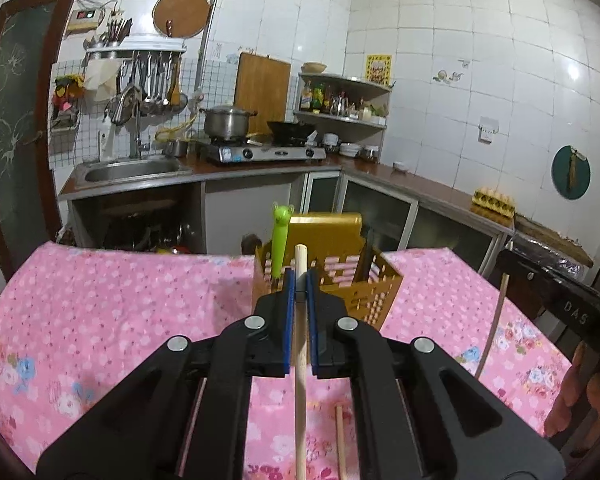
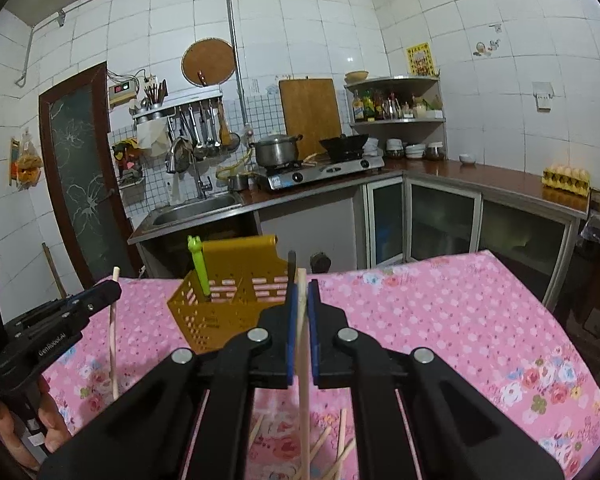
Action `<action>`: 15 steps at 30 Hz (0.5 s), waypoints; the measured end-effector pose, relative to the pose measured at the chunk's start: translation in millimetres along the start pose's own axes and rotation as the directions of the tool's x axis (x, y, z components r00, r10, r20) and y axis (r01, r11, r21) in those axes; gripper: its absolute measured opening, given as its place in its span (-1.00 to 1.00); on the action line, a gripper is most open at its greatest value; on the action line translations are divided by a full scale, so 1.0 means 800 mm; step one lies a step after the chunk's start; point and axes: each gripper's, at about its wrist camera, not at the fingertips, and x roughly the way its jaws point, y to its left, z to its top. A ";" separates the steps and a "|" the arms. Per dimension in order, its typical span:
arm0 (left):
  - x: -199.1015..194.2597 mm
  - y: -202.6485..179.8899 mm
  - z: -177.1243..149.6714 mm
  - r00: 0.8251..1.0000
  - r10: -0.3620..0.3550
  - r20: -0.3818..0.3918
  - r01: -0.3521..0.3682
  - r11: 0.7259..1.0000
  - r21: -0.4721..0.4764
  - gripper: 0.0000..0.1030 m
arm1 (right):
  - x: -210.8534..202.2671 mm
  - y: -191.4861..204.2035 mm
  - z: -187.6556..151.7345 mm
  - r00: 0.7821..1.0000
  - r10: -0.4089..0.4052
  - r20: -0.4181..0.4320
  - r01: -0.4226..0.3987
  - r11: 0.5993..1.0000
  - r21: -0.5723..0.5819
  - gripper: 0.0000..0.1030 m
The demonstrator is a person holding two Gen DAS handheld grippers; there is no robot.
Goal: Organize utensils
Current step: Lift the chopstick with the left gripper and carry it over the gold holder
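My left gripper (image 1: 300, 280) is clenched on a wooden chopstick (image 1: 300, 360); my right gripper (image 2: 302, 292) grips another chopstick (image 2: 303, 380). Both hover before the yellow utensil caddy (image 2: 220, 308) on the pink floral tablecloth (image 2: 440, 312). The left gripper's side reads "GenRobot.AI"; the right's shows "DAS".

A basket (image 2: 228, 300) stands on the table (image 2: 440, 320), a peeler (image 2: 199, 268) in its left compartment. Loose chopsticks (image 2: 332, 446) lie nearer. Counter (image 2: 480, 172) behind.
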 end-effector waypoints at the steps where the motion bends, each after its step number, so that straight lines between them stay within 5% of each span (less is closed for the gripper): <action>1: 0.000 -0.001 0.007 1.000 -0.003 0.014 0.003 1.000 0.005 -0.91 | 0.000 0.001 0.005 1.000 0.002 0.006 -0.002 1.000 0.000 -0.89; 15: 0.018 -0.016 0.126 0.963 -0.028 0.268 0.021 0.999 0.026 -0.91 | 0.023 0.031 0.112 0.986 0.074 0.150 -0.072 0.997 -0.019 -0.89</action>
